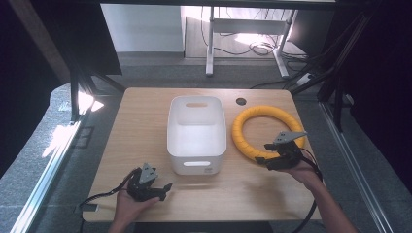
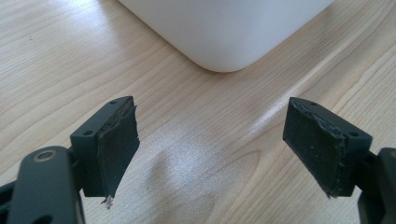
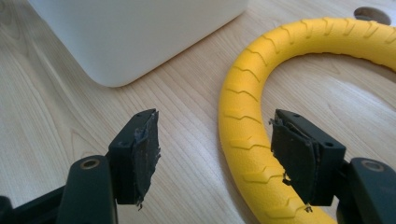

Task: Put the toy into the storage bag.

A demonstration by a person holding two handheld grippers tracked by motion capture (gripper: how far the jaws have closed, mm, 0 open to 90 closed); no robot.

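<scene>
Jaws apart, right tool [image 3: 215, 154] straddles yellow ring [image 3: 247, 130] (white bin [image 1: 197, 133] beside); left tool [image 2: 212, 149] apart.

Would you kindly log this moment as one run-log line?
left gripper: open, nothing between jaws, near white bin | right gripper: open, jaws astride yellow ring, pads not pressing | ring flat on wooden table

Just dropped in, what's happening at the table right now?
A person holds a gripper in each hand. The right gripper has its open jaws straddling the near edge of the yellow ring, which lies flat beside the white bin; the pads aren't pressing on it yet. The left gripper waits open near the bin's corner.
</scene>
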